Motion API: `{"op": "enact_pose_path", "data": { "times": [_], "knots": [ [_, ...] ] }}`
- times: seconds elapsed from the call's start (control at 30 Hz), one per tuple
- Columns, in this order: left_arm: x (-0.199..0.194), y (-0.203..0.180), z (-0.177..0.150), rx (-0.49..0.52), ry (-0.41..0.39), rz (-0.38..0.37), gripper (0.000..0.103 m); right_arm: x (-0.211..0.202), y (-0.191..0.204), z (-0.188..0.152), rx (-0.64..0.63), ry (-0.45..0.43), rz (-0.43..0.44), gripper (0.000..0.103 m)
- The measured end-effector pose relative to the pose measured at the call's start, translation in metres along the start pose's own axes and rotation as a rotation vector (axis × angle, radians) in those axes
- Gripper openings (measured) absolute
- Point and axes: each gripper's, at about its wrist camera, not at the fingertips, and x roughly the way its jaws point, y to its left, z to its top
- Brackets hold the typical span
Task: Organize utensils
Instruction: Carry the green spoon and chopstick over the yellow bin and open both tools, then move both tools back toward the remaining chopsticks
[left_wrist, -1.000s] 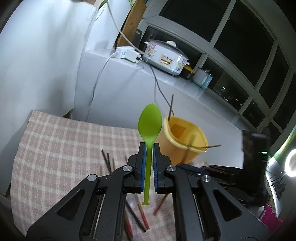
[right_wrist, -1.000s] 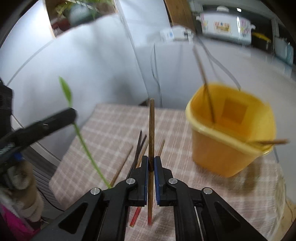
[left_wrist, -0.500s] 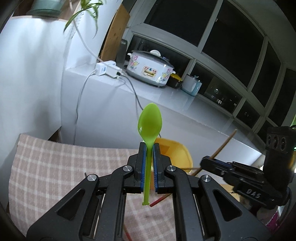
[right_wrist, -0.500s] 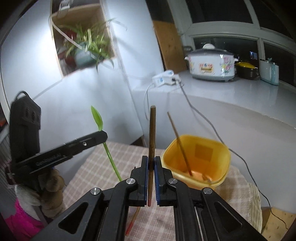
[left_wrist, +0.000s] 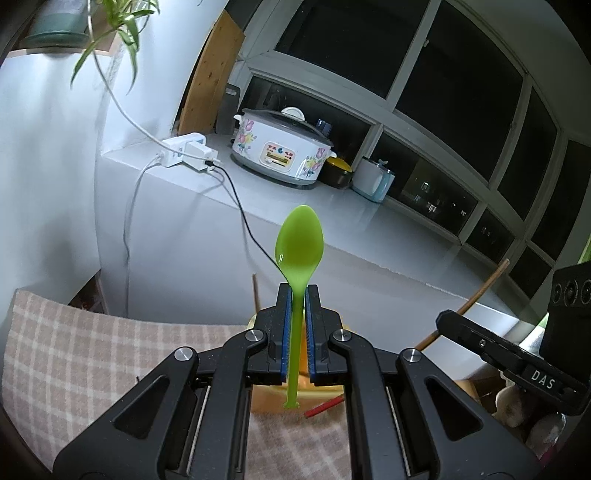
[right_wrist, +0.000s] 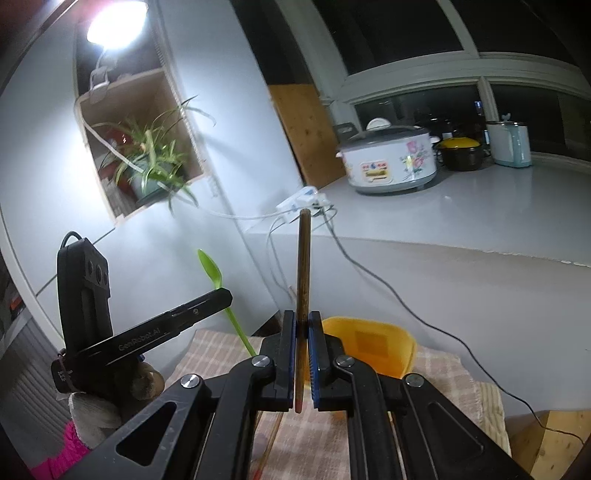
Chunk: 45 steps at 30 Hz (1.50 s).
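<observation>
A green spoon (left_wrist: 299, 243) is clamped upright in the left gripper (left_wrist: 297, 295); a chopstick (right_wrist: 303, 266) is pinched by the right gripper (right_wrist: 303, 321), both seemingly meant for the yellow bin (right_wrist: 369, 343).

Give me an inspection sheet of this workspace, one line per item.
Surface: checked tablecloth covers the table.
Job's things: green plastic spoon and a brown chopstick, both held upright; yellow bin on the cloth with one chopstick standing in it.
Clutter: nothing seen.
Grippers: left gripper shut on the spoon's handle; right gripper shut on the chopstick.
Cables: black cord and white cord hang from the power strip.
Surroundings: rice cooker on counter, spider plant in wall niche, dark windows.
</observation>
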Motion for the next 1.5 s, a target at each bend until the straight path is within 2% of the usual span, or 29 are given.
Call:
{"op": "enact_pose_path", "data": {
  "times": [0.47,0.8,1.1,1.2,1.23,1.27,1.3,1.33,1.47,1.5],
  "knots": [
    [0.044,-0.002,0.004,-0.04,0.0,0.024,0.005,0.004,-0.033,0.02,0.064,-0.068,-0.066,0.004],
    [0.059,0.001,-0.012,-0.044,0.059,-0.001,0.005,0.026,-0.057,0.007,0.101,-0.015,-0.121,0.004],
    [0.055,0.001,-0.023,-0.021,0.091,-0.018,0.005,0.041,-0.06,-0.008,0.097,0.04,-0.127,0.004],
    [0.052,0.001,-0.026,-0.01,0.1,-0.018,0.007,0.043,-0.055,-0.01,0.074,0.048,-0.132,0.01],
    [0.05,0.001,-0.027,-0.004,0.103,-0.019,0.017,0.043,-0.052,-0.011,0.063,0.046,-0.14,0.02],
    [0.049,0.0,-0.028,-0.001,0.102,-0.018,0.027,0.042,-0.051,-0.012,0.058,0.044,-0.139,0.026],
    [0.046,0.0,-0.029,0.008,0.098,-0.015,0.03,0.04,-0.049,-0.012,0.052,0.04,-0.14,0.033],
    [0.043,-0.001,-0.03,0.016,0.096,-0.015,0.033,0.038,-0.047,-0.013,0.047,0.037,-0.142,0.034],
    [0.03,0.0,-0.031,0.022,0.078,-0.014,0.033,0.029,-0.042,-0.013,0.044,0.018,-0.151,0.036],
    [0.026,0.002,-0.031,0.021,0.073,-0.015,0.033,0.027,-0.041,-0.012,0.044,0.013,-0.154,0.04]
  ]
}}
